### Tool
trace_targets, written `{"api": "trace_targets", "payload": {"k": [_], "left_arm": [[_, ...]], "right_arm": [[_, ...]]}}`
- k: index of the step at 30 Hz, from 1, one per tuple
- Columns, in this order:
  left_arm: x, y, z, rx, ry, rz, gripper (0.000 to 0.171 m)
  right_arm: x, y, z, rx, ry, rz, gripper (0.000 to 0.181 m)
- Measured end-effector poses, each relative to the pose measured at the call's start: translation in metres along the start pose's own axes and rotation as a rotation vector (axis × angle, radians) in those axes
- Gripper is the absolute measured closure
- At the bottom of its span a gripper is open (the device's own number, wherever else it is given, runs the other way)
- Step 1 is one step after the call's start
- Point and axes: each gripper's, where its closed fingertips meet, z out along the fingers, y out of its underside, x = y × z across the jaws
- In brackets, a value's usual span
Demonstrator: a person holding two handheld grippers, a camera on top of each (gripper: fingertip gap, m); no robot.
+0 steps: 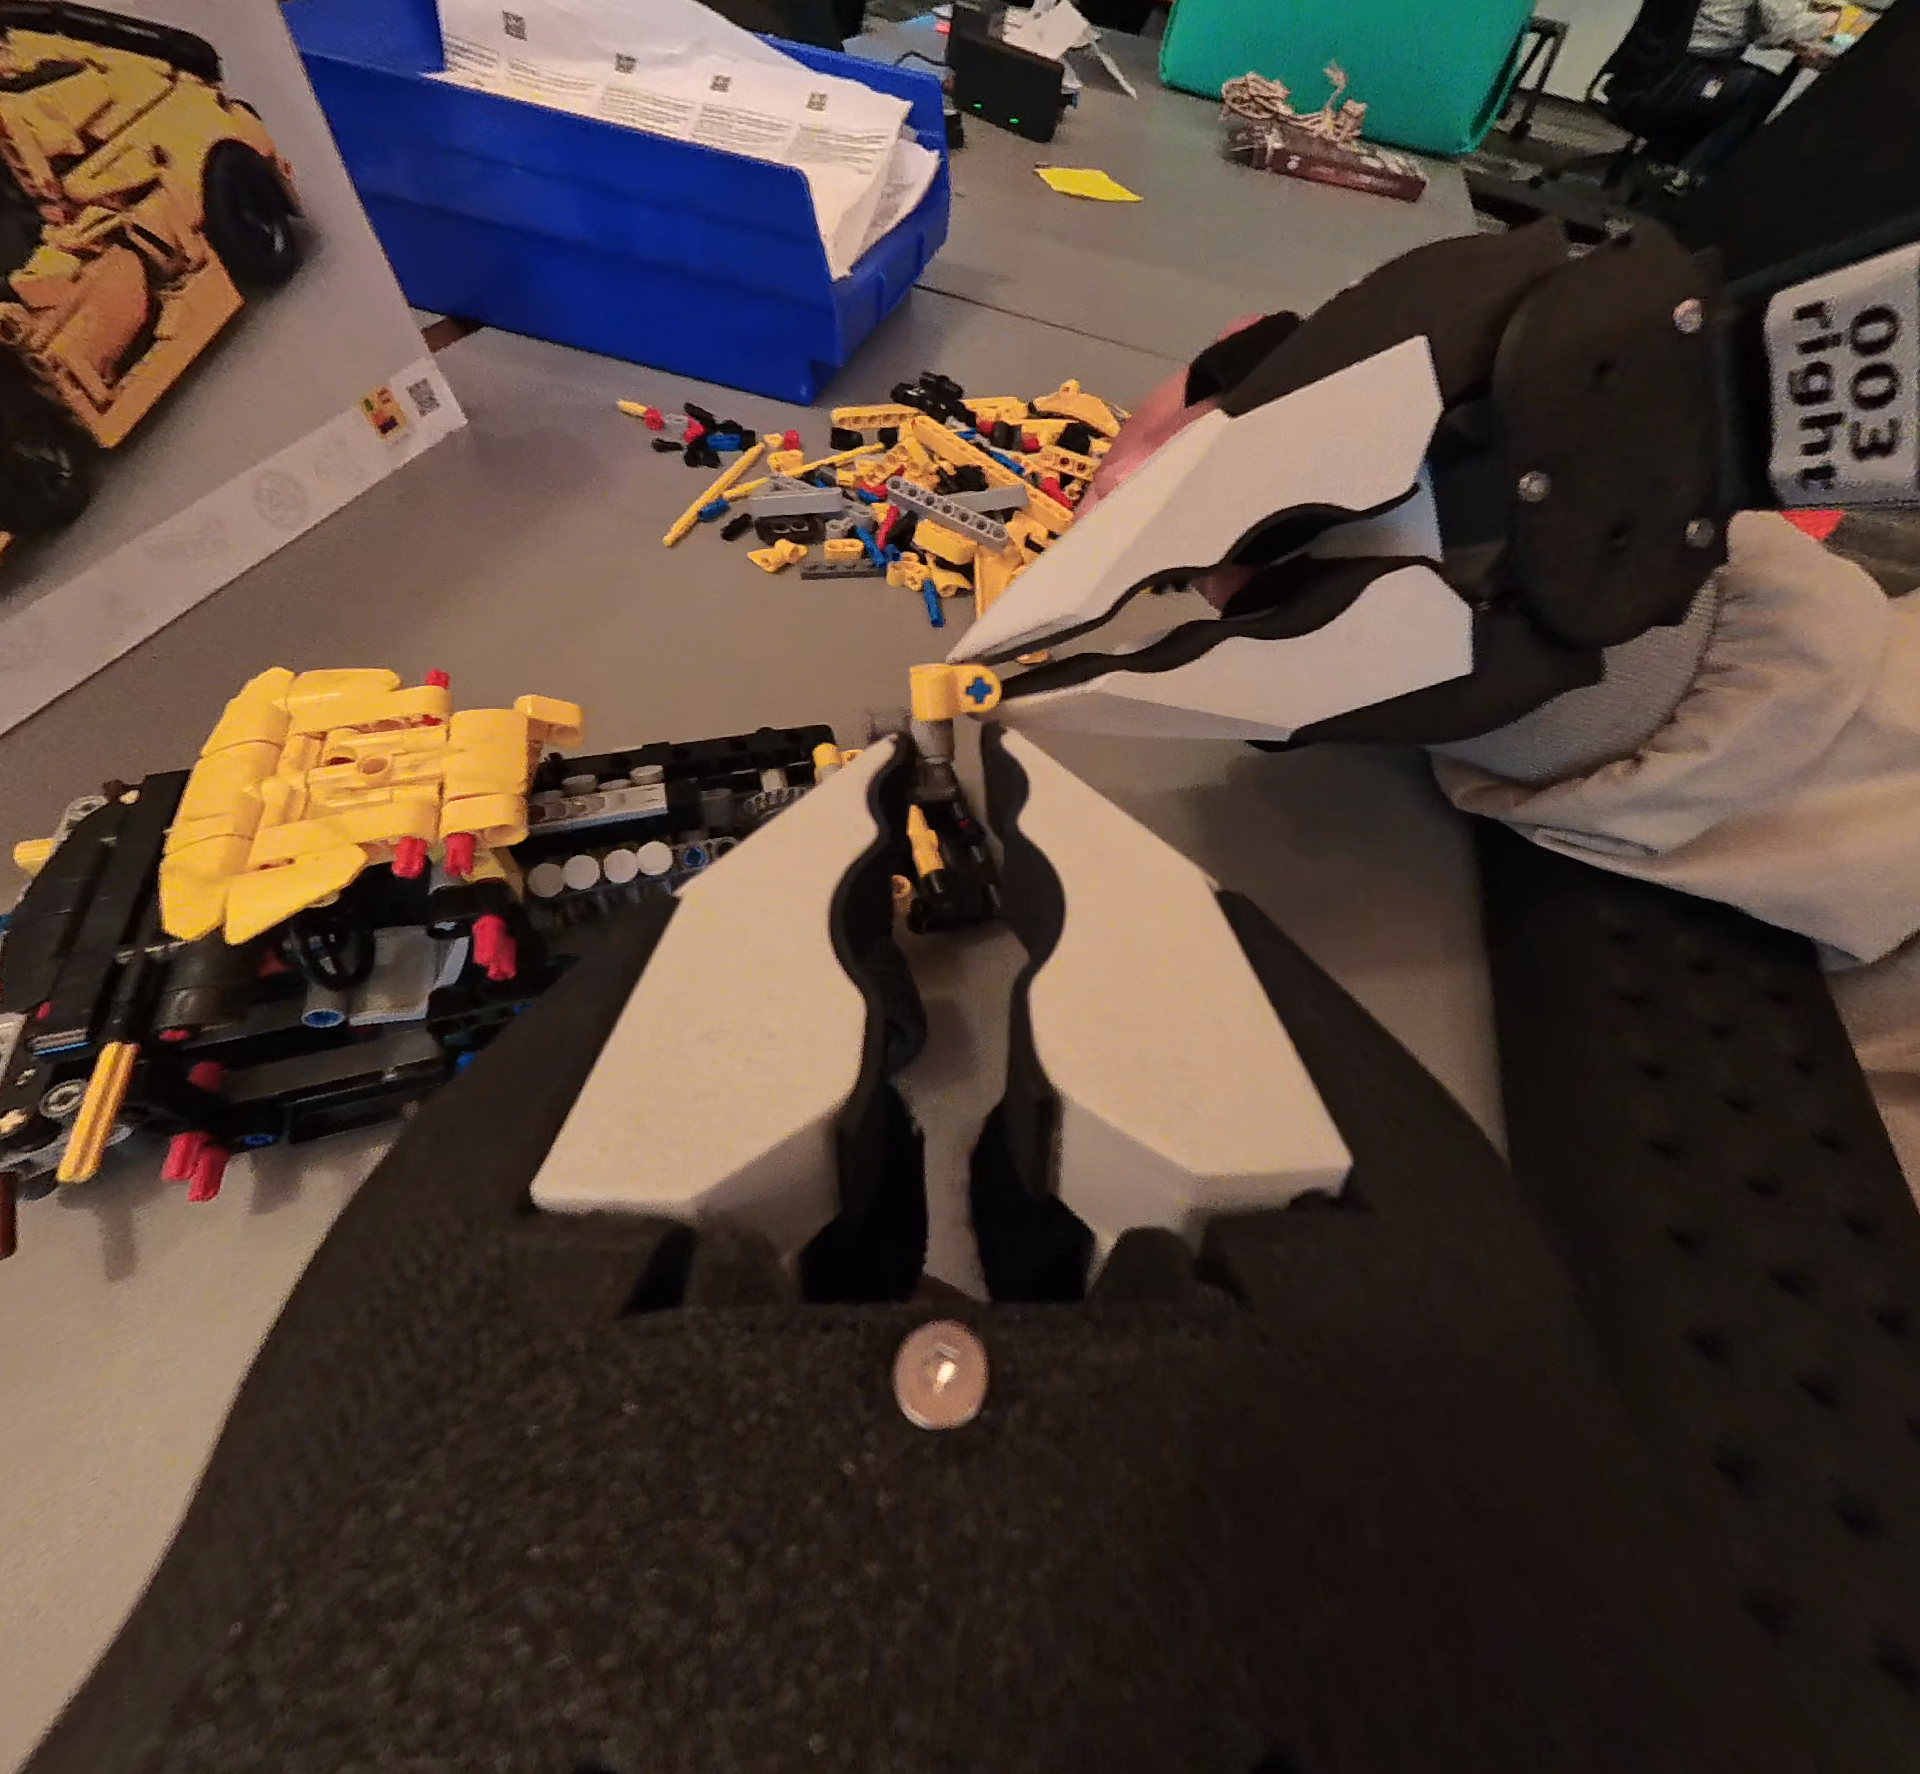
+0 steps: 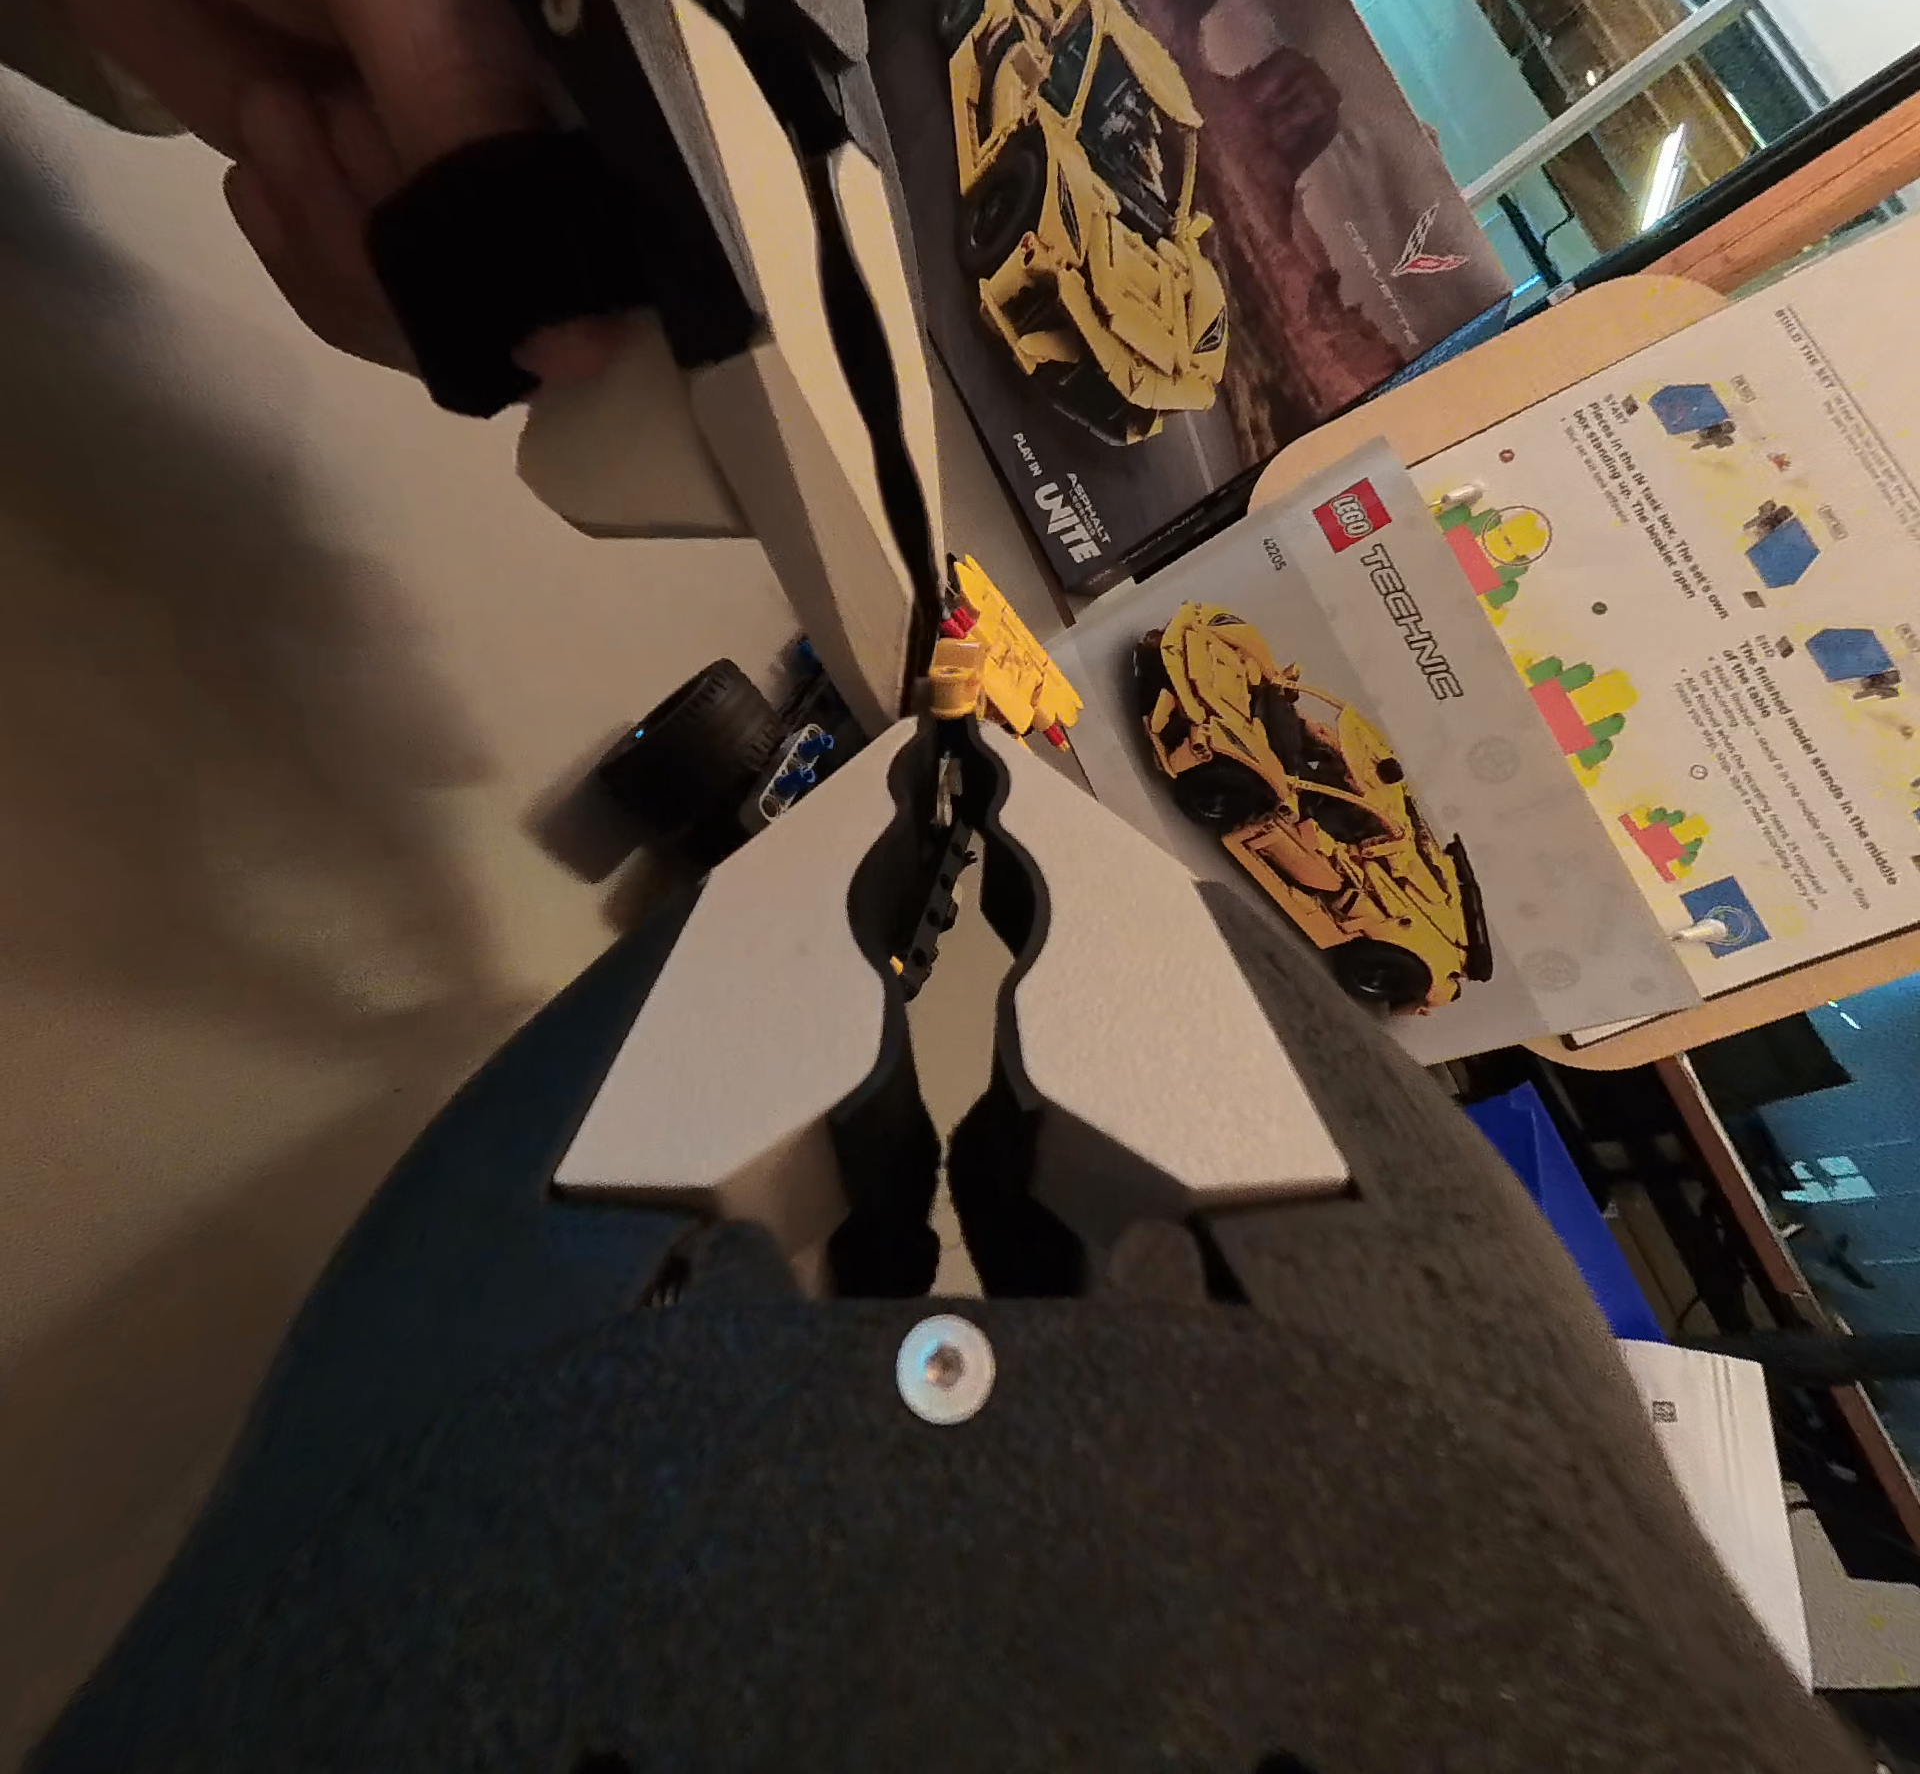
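Left tongs [image 1: 940, 737]: jaws nearly closed, clamping a small black-and-yellow subassembly [image 1: 948, 851] whose grey axle [image 1: 935, 753] stands up between the fingertips. Right tongs [image 1: 982, 675]: entering from the right, jaws closed to the tips on a small yellow connector [image 1: 951, 690] with a blue cross-shaped pin end; the connector sits on top of the grey axle, so the two tongs meet tip to tip above the grey table [image 1: 582, 581]. In the right wrist view the same yellow connector [image 2: 954, 675] appears just beyond the right tongs [image 2: 943, 722], with the left tongs [image 2: 914, 644] reaching in from above.

Surroundings: a partly built yellow-and-black model car [image 1: 312, 893] lies toward the left edge of the table; a heap of loose yellow, black, grey, red and blue parts [image 1: 904, 498] lies farther in; a blue bin [image 1: 623, 207] holding printed sheets stands behind the heap. A box showing a yellow car [image 2: 1143, 197] and an instruction booklet [image 2: 1330, 768] stand upright beyond; a loose black wheel [image 2: 696, 737] lies near.
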Motion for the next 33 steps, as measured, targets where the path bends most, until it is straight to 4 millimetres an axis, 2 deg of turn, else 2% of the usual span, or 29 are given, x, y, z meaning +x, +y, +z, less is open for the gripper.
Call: {"api": "trace_targets", "payload": {"k": [7,11,19,20,22,24,25,26,28,30,32,33], "left_arm": [[-0.005,0.003,0.003,-0.009,-0.076,0.112,0.166],[-0.003,-0.011,-0.002,0.086,-0.045,-0.018,0.168],[-0.007,-0.018,-0.005,0.202,0.106,-0.328,0.168],[-0.006,-0.019,-0.005,0.203,0.109,-0.320,0.167],[-0.001,-0.016,-0.004,0.145,0.066,-0.187,0.166],[-0.002,-0.011,0.000,0.084,-0.008,-0.081,0.165],[-0.007,-0.011,0.000,0.083,-0.055,-0.059,0.159],[-0.008,-0.009,0.000,0.076,-0.056,-0.068,0.143],[-0.005,-0.011,0.002,0.087,0.015,-0.164,0.132],[-0.005,-0.015,-0.001,0.118,0.036,-0.188,0.132],[-0.005,-0.018,-0.003,0.126,0.036,-0.170,0.150],[-0.004,-0.019,-0.004,0.130,0.036,-0.159,0.152]], "right_arm": [[-0.003,0.003,0.001,-0.018,-0.013,0.000,0.179],[0.007,0.001,-0.001,-0.009,0.025,0.059,0.180],[0.012,0.005,0.004,-0.030,0.016,0.179,0.179],[0.011,0.003,0.003,-0.016,0.005,0.213,0.179],[0.007,0.002,-0.001,0.041,-0.070,0.289,0.180],[0.005,0.011,-0.002,0.000,-0.063,0.223,0.179],[0.004,0.018,-0.001,-0.054,-0.044,0.161,0.179],[0.003,0.017,0.000,-0.064,-0.029,0.109,0.180],[0.003,0.014,0.001,-0.094,0.017,0.012,0.179],[0.000,0.010,0.002,-0.104,0.038,-0.056,0.179],[-0.003,0.009,0.003,-0.113,0.043,-0.096,0.179],[-0.004,0.006,0.003,-0.104,0.050,-0.105,0.179]]}}
